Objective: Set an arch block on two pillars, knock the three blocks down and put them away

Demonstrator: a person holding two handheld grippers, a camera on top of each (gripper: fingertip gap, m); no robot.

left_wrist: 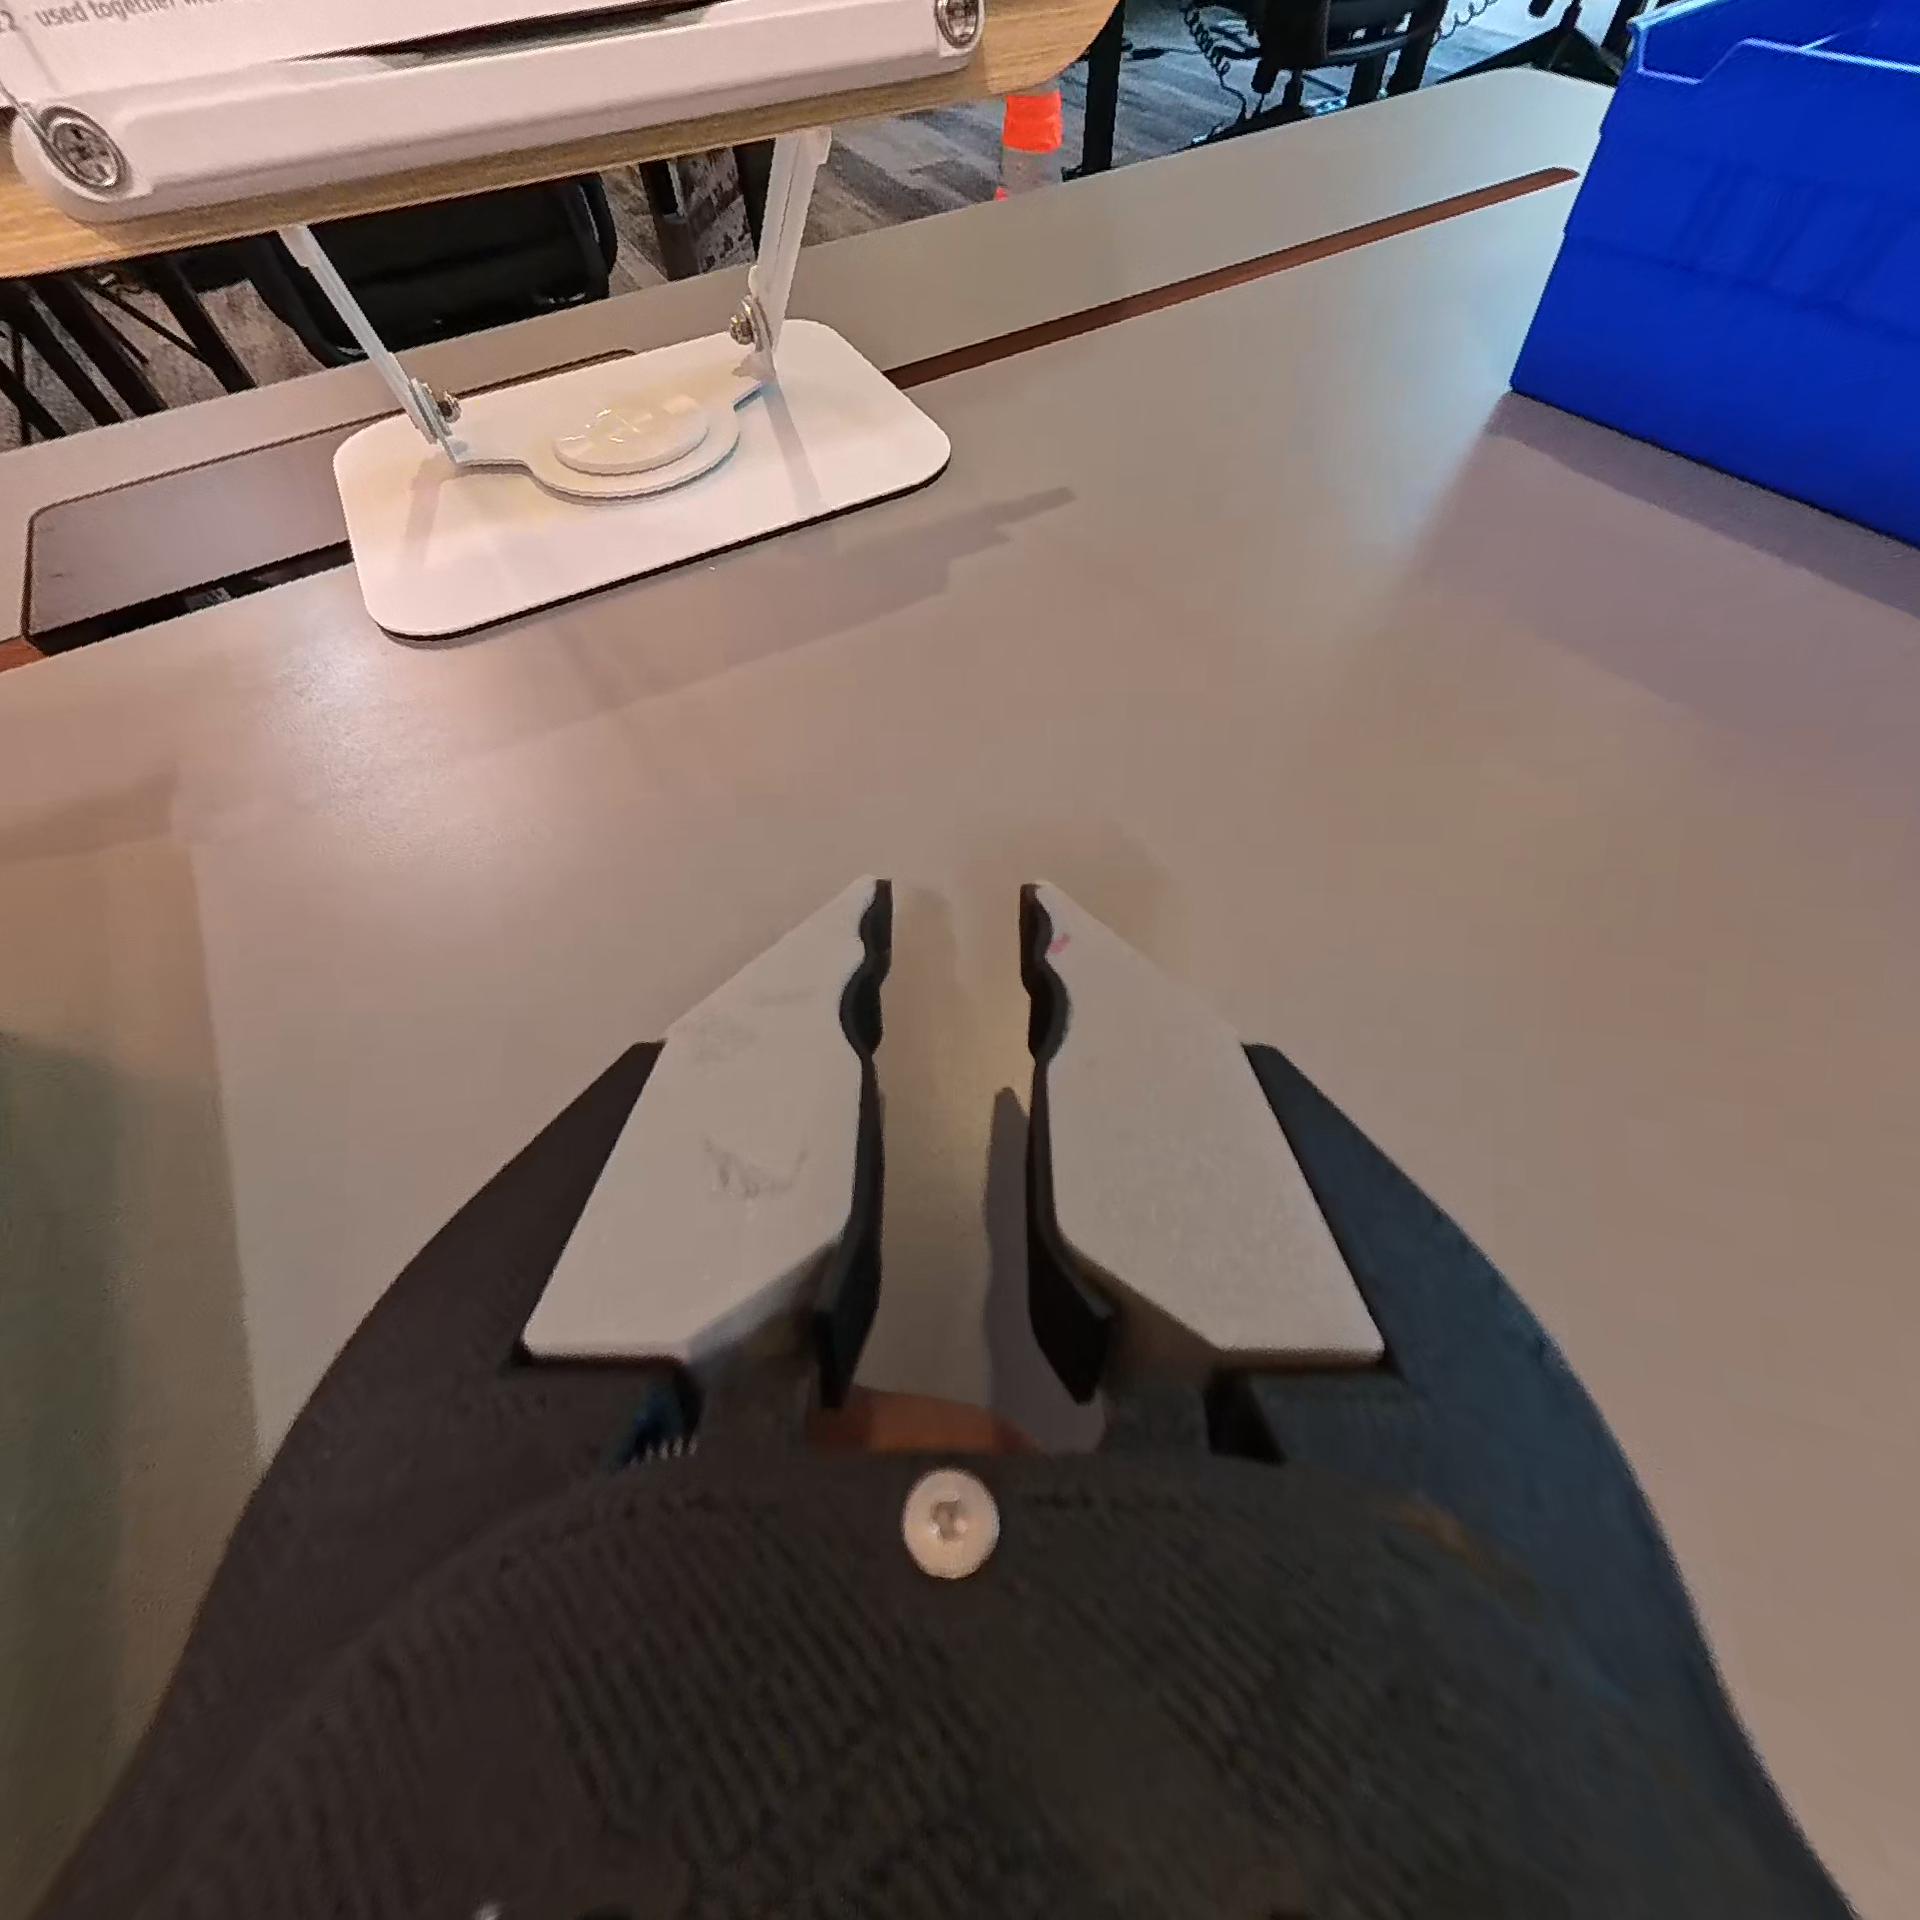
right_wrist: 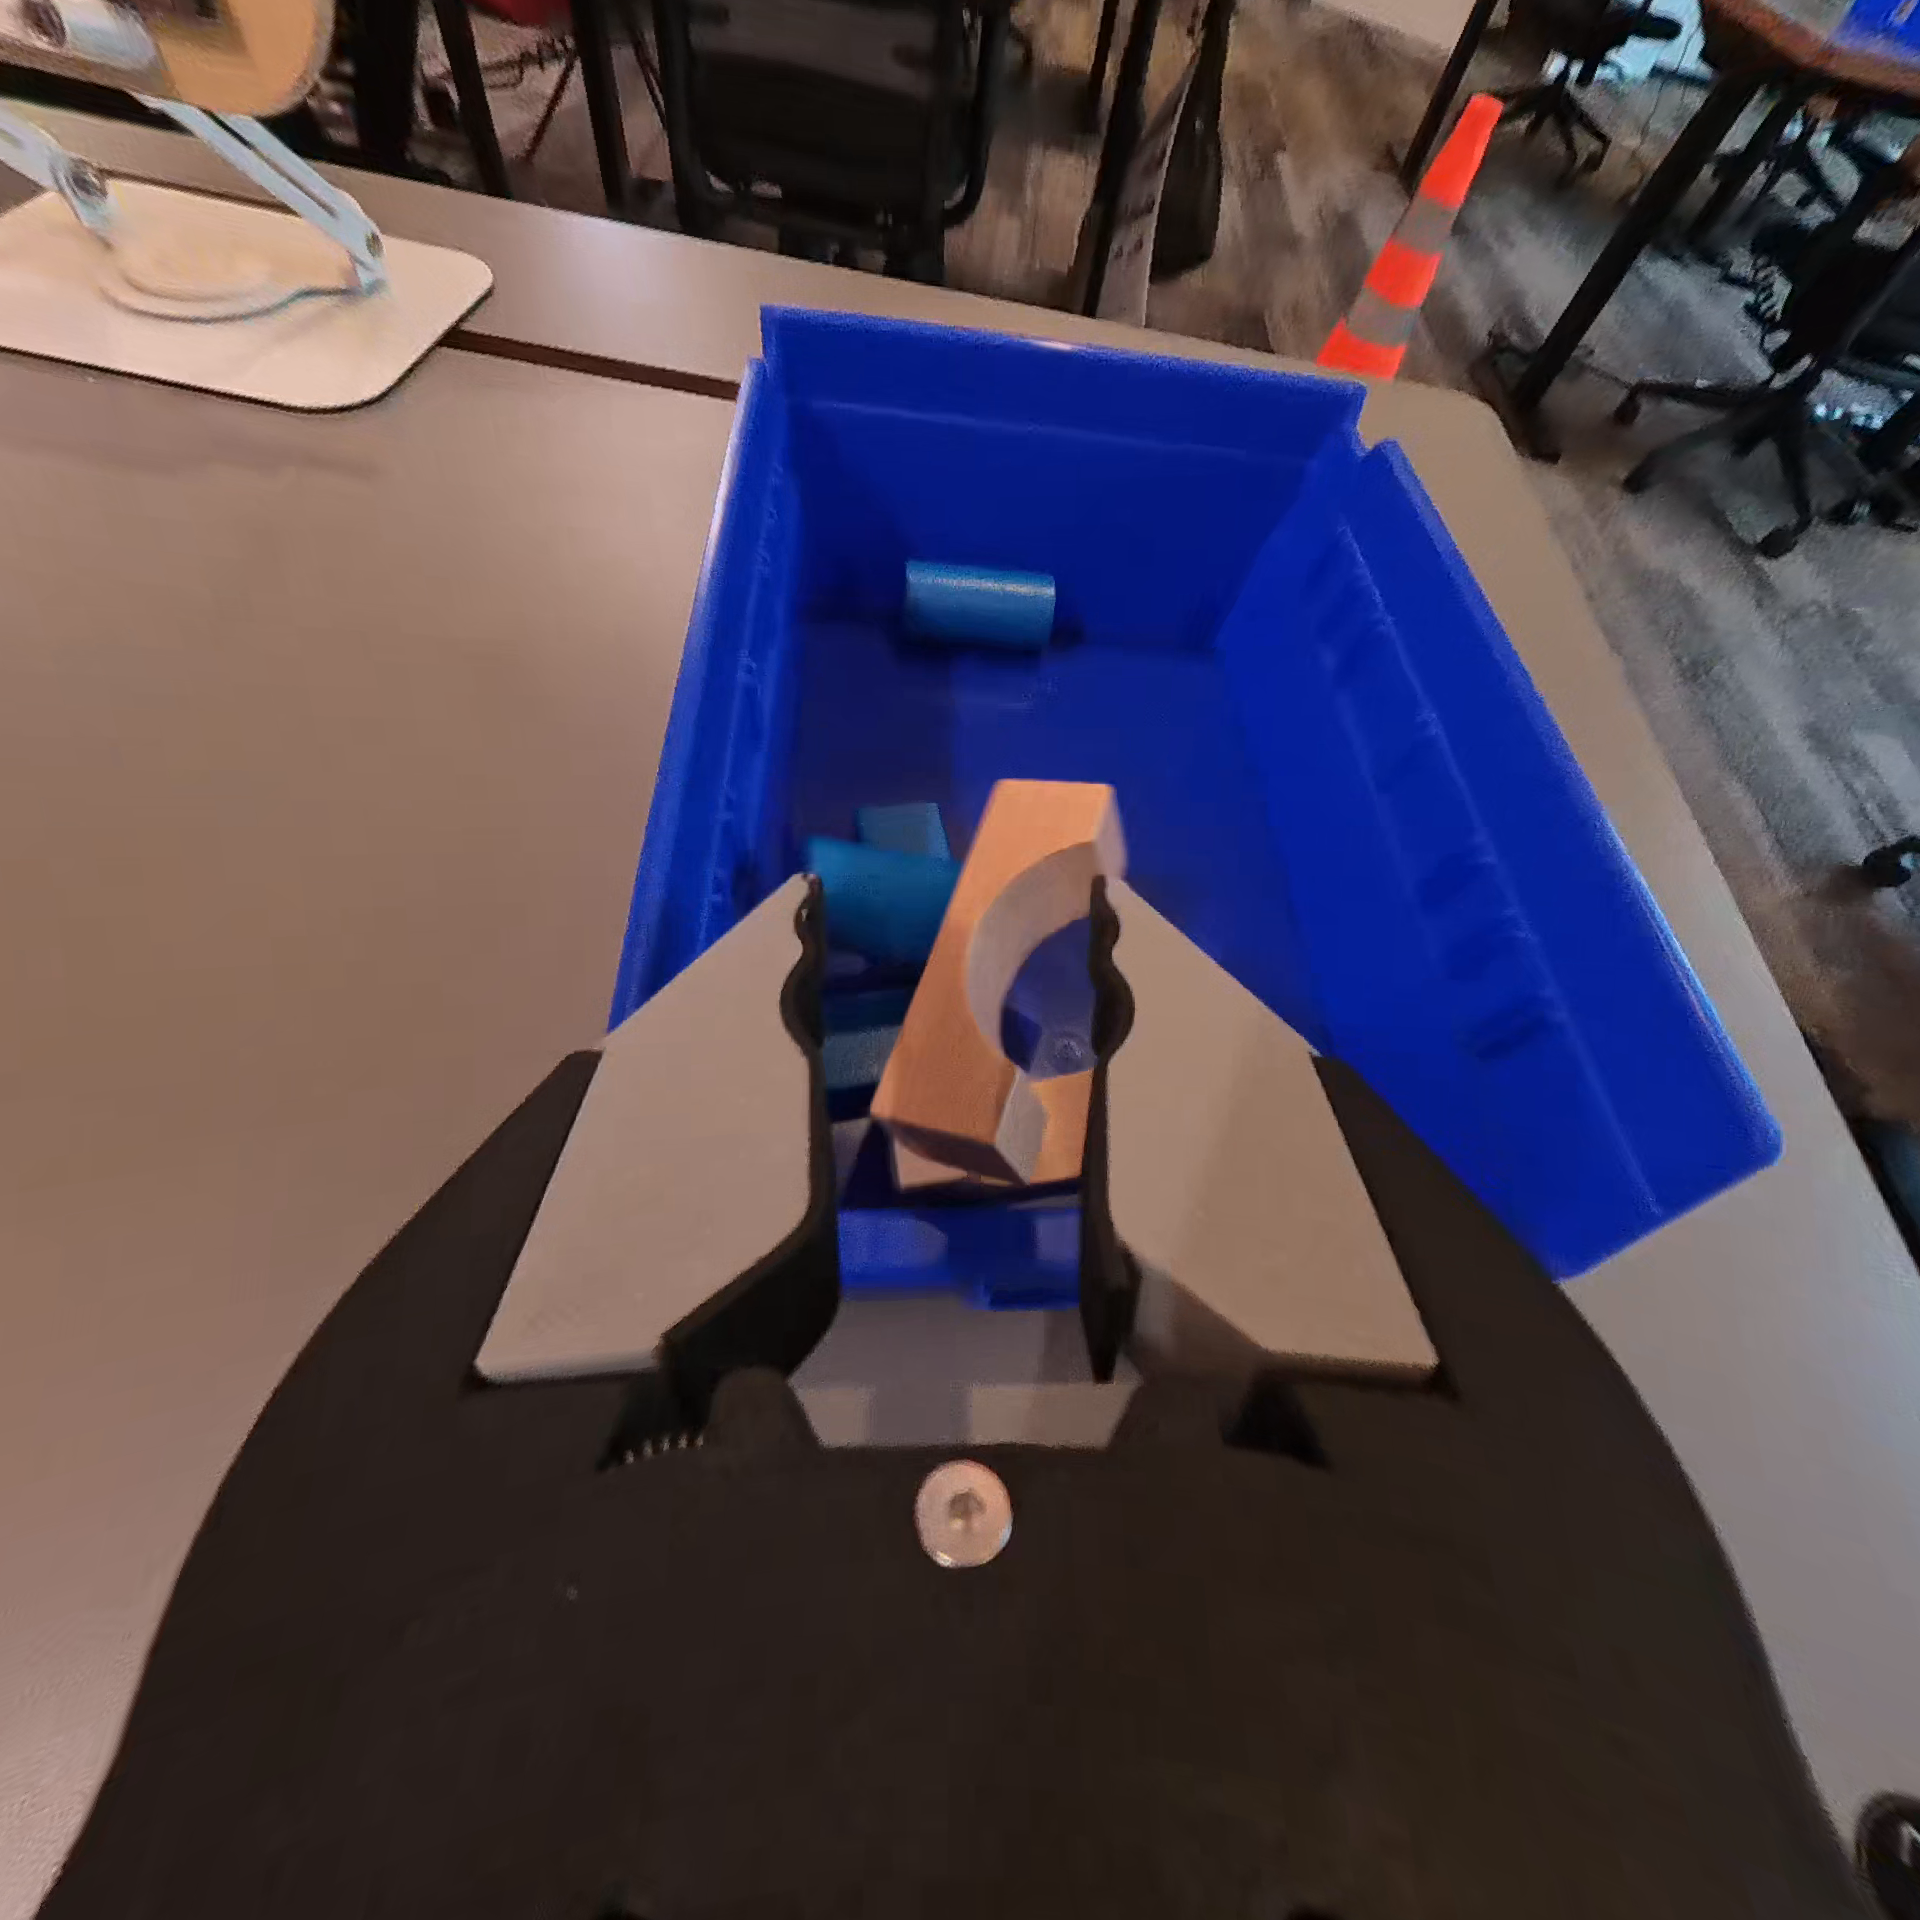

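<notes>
Right tool (right_wrist: 951, 904) jaws wide, over the near end of the blue bin (right_wrist: 1455, 810); the wooden arch block (right_wrist: 966, 997) sits between the fingers with a clear gap on the left side, tilted, not gripped, inside the bin. Blue blocks (right_wrist: 883, 894) lie just left of it, and a blue cylinder (right_wrist: 979, 605) at the bin's far wall. Left tool (left_wrist: 956, 904) jaws narrow, nothing between them, above bare bench (left_wrist: 1351, 779). White stand base (left_wrist: 644, 478) far left; orange cone (right_wrist: 1413, 249) on the floor beyond.
</notes>
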